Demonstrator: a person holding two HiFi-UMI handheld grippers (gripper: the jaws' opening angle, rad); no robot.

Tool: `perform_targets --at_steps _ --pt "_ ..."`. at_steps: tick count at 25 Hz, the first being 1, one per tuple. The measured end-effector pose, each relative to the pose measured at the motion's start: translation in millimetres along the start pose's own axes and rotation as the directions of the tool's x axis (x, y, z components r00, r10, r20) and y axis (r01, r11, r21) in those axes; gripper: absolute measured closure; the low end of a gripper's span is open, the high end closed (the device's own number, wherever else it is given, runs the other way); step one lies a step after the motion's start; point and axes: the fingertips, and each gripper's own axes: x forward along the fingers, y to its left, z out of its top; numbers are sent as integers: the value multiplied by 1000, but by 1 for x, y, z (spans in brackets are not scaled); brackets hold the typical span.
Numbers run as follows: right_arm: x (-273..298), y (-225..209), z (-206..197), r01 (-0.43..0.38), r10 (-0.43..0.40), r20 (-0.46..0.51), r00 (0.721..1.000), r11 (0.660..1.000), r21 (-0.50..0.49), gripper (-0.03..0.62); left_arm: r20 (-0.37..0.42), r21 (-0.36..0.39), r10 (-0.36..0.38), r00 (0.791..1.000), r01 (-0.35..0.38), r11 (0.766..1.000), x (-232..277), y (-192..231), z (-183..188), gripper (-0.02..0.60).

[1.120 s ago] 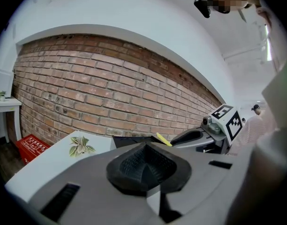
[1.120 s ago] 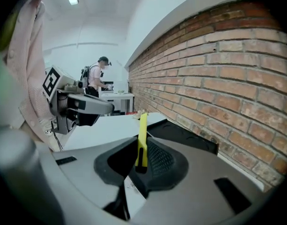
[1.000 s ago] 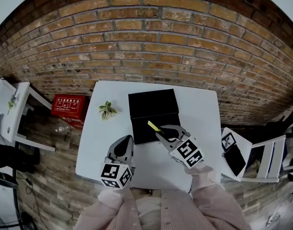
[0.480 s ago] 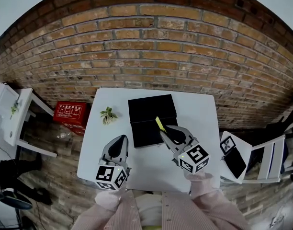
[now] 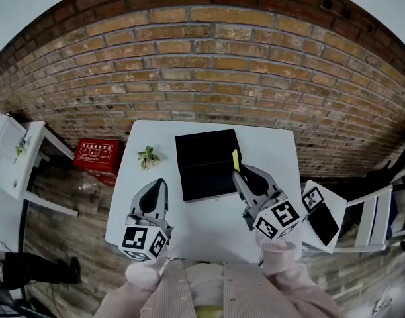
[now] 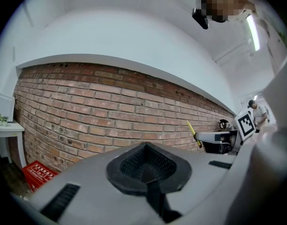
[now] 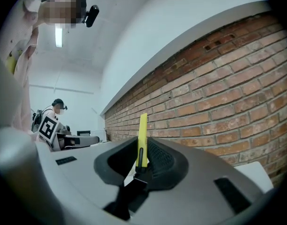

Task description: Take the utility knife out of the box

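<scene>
Utility knife (image 5: 235,159) pinched in right fingers (image 5: 247,181), seemingly above box (image 5: 201,154) edge; left fingers (image 6: 134,163) together.

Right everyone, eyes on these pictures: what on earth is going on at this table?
A person works over a white table with a gripper in each hand. The right gripper has its fingers closed on a yellow utility knife, which is out of the open black box and held in the air by the box's right edge. The left gripper is shut and empty, off to the box's left. A small leafy sprig lies on the table.
</scene>
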Motion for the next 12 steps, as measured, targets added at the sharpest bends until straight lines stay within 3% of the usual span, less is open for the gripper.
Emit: perform_targets --at_steps 12 --pt "-25 -19 25 97 -99 99 990 995 22 528 59 26 48 997 -49 998 -12 11 29 589"
